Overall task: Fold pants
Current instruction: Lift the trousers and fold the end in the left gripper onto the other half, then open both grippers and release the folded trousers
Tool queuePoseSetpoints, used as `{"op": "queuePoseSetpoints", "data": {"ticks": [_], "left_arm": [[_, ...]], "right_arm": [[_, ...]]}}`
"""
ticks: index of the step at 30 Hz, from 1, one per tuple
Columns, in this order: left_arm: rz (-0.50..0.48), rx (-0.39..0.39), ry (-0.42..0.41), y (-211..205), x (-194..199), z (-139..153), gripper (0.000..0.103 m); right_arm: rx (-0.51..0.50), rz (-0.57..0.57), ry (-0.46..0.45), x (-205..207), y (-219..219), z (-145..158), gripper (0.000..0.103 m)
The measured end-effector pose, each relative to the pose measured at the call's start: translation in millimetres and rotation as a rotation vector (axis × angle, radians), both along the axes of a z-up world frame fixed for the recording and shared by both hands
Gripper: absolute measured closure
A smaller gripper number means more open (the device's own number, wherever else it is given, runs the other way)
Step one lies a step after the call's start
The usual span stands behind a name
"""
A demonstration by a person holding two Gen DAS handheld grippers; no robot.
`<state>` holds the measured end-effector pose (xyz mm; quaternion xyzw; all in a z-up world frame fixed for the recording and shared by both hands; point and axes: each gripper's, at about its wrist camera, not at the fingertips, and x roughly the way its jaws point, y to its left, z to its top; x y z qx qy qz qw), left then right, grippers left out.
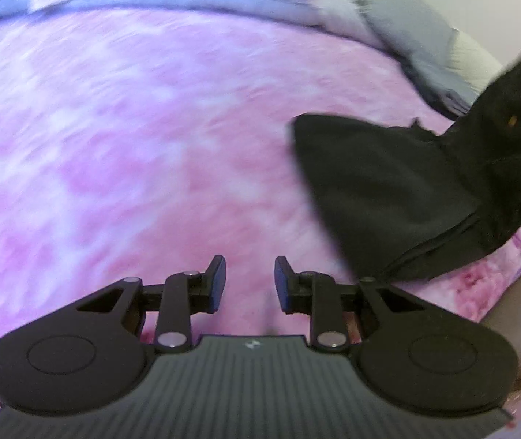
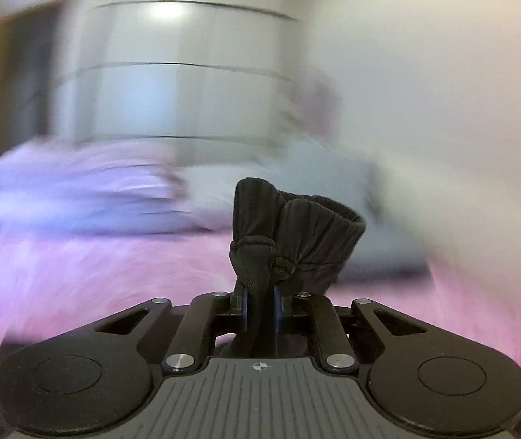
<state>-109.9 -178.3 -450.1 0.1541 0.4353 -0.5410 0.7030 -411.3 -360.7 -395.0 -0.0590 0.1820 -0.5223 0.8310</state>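
- We take the pink mottled bedspread (image 1: 143, 153) as our landmark; it fills most of the left wrist view and the lower band of the right wrist view, where it is heavily blurred.
- Beyond the bedspread's far edge we see pale lilac and grey bedding (image 1: 399, 25), a cream wall (image 2: 425, 73), and a white panelled front with dark horizontal lines (image 2: 187, 73); the blur leaves its nature unclear.
- The black pants (image 1: 407, 197) lie at the bedspread's right side in the left wrist view. Their long axis runs from a folded corner resting on the bedspread up and rightward, where the cloth lifts clear of it.
- The left gripper (image 1: 250, 283) hovers above the bedspread with its jaws apart and nothing between them; the pants lie to its right, and whether the cloth's lower edge touches its right linkage we cannot tell.
- The right gripper (image 2: 260, 305) is clamped on the pants, held above the bedspread; a narrow strip of cloth passes between the blue pads (image 2: 244, 307).
- The gathered elastic waistband (image 2: 297, 234) stands upright just beyond those pads.
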Motion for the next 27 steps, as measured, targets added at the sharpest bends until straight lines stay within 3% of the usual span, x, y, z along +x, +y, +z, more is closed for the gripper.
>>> {"op": "queuePoseSetpoints", "data": {"ticks": [3,6,8,9,10,12,15,17,19,21,22,24,26,27], "left_arm": [[0.051,0.023,0.034,23.0,12.4,-9.1,0.08],[0.071,0.014,0.077,38.0,18.0,-14.7,0.08],[0.074,0.005,0.089,43.9,18.5,-14.7,0.08],[0.074,0.001,0.095,44.3,18.5,-14.1,0.08],[0.072,-0.004,0.101,45.4,19.9,-14.0,0.08],[0.064,-0.007,0.106,47.2,19.4,-13.8,0.08],[0.056,-0.012,0.111,46.5,19.0,-16.1,0.08],[0.053,-0.016,0.117,46.2,18.0,-17.3,0.08],[0.053,-0.016,0.114,45.0,15.7,-19.3,0.08],[0.054,-0.015,0.11,44.3,14.7,-19.1,0.08],[0.054,-0.015,0.11,45.0,14.1,-18.1,0.079],[0.054,-0.017,0.113,46.5,13.6,-16.3,0.079],[0.059,-0.01,0.112,46.4,13.1,-15.5,0.08],[0.062,-0.007,0.109,45.6,12.1,-14.3,0.08]], "right_arm": [[-0.143,0.251,0.251,71.5,64.5,-37.2,0.094],[-0.171,0.488,0.55,123.8,113.4,-115.9,0.093],[-0.199,0.544,0.729,139.4,132.1,-167.7,0.093],[-0.294,0.528,0.77,140.0,140.0,-185.8,0.093],[-0.339,0.523,0.79,139.2,142.8,-191.7,0.093],[-0.314,0.526,0.752,137.8,135.4,-179.1,0.093],[-0.4,0.533,0.723,131.4,135.6,-163.8,0.094],[-0.4,0.563,0.688,128.0,139.2,-162.9,0.094],[-0.371,0.62,0.755,132.3,143.5,-181.8,0.092],[-0.394,0.61,0.863,139.7,144.5,-209.8,0.075],[-0.425,0.584,0.872,140.6,145.3,-213.7,0.072],[-0.36,0.544,0.84,148.9,140.6,-201.8,0.056],[-0.269,0.515,0.766,153.3,132.8,-180.1,0.035],[-0.243,0.495,0.707,150.2,131.4,-166.2,0.029]]}}
